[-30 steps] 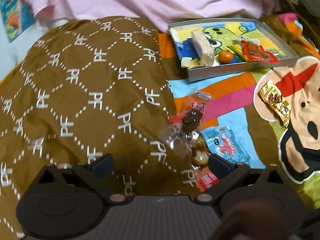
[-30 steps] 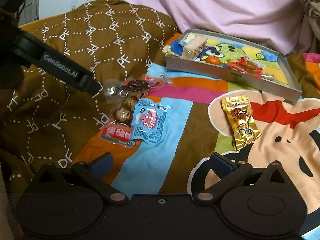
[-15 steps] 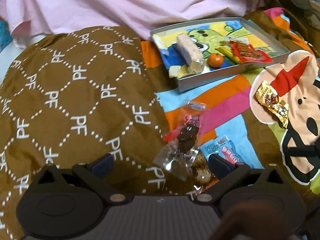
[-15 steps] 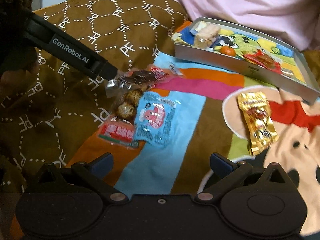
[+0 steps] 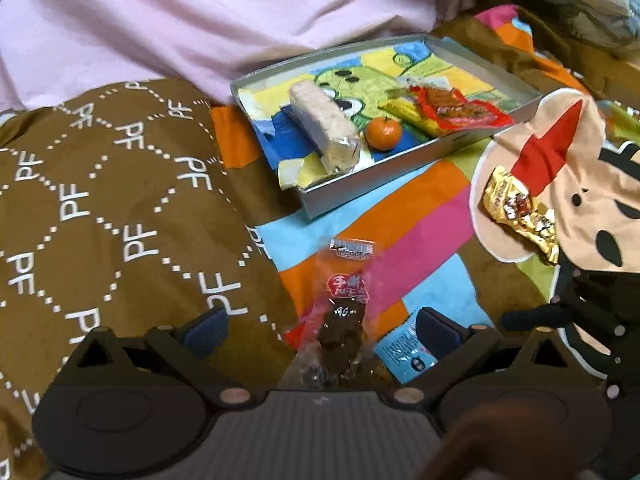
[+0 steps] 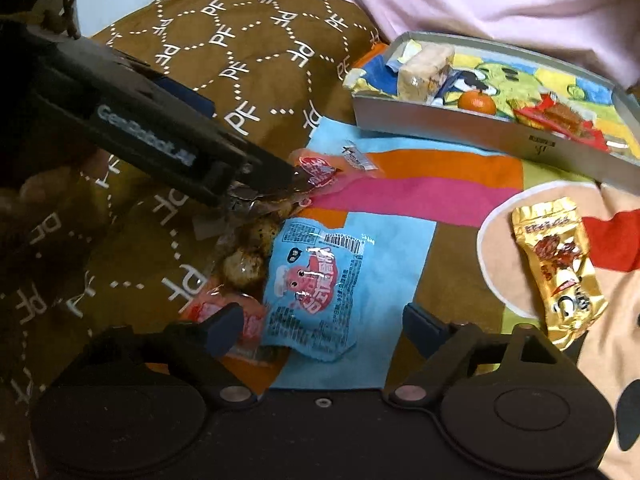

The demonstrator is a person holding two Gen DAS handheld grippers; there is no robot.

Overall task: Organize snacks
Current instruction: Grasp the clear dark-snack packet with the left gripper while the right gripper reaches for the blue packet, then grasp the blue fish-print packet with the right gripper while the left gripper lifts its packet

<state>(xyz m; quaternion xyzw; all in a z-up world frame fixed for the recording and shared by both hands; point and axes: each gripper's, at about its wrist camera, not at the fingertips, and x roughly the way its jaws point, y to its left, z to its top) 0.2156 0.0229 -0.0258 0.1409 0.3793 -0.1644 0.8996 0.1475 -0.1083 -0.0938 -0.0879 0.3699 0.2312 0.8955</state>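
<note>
A clear red-printed packet with a dark snack (image 5: 342, 320) lies on the colourful blanket, between the spread fingers of my left gripper (image 5: 320, 328), which is open. In the right wrist view one left finger (image 6: 264, 168) hovers over that packet (image 6: 320, 170). My right gripper (image 6: 324, 328) is open just above a light blue packet (image 6: 316, 280). A clear packet of brown balls (image 6: 244, 256) lies beside it. A gold packet (image 6: 556, 264) rests to the right. The grey tray (image 5: 360, 188) holds a pale bar (image 5: 324, 128), a small orange (image 5: 384, 133) and a red packet (image 5: 456, 110).
A brown quilt with a white PF pattern (image 5: 100, 208) bulges on the left. Pink cloth (image 5: 200, 20) lies behind the tray. The gold packet (image 5: 520, 216) sits on the cartoon face print. A hand (image 6: 36, 200) holds the left gripper.
My left gripper has moved forward, so the dark snack packet now lies between its fingers. The right gripper has come closer to the blue packet.
</note>
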